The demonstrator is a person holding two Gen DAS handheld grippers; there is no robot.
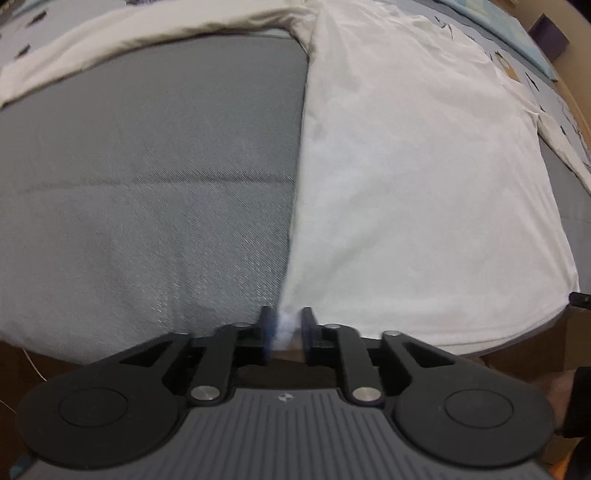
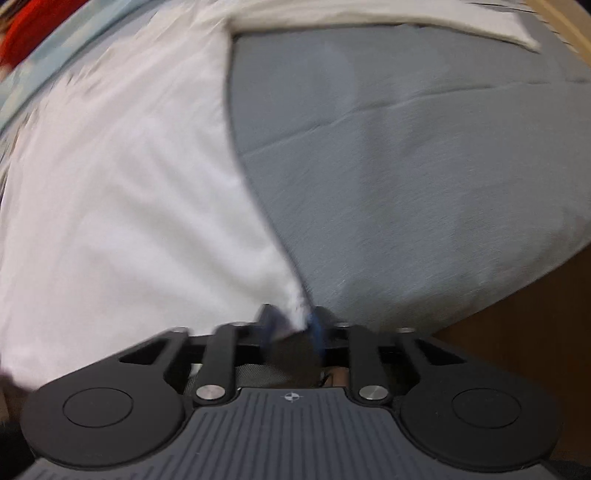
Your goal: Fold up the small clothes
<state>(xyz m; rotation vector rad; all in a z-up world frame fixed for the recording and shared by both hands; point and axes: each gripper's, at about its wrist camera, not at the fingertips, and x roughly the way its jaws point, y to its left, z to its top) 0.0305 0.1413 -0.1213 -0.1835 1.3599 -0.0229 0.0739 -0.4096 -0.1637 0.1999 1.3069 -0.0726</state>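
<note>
A white T-shirt (image 1: 417, 192) lies spread on a grey bed cover, its body running away from me and a sleeve reaching off to the upper left. My left gripper (image 1: 287, 328) is shut on the shirt's near left hem corner; white cloth bunches between its blue pads. In the right wrist view the same white T-shirt (image 2: 122, 192) fills the left half. My right gripper (image 2: 291, 325) is shut on its near right hem corner, and the cloth there is pulled into a point. That view is blurred by motion.
The grey bed cover (image 1: 147, 192) extends left of the shirt and, in the right wrist view, the grey bed cover (image 2: 406, 166) to its right. A brown floor (image 2: 524, 325) shows past the bed's near edge. Patterned bedding (image 1: 524, 33) and a red item (image 2: 33, 29) lie at the far side.
</note>
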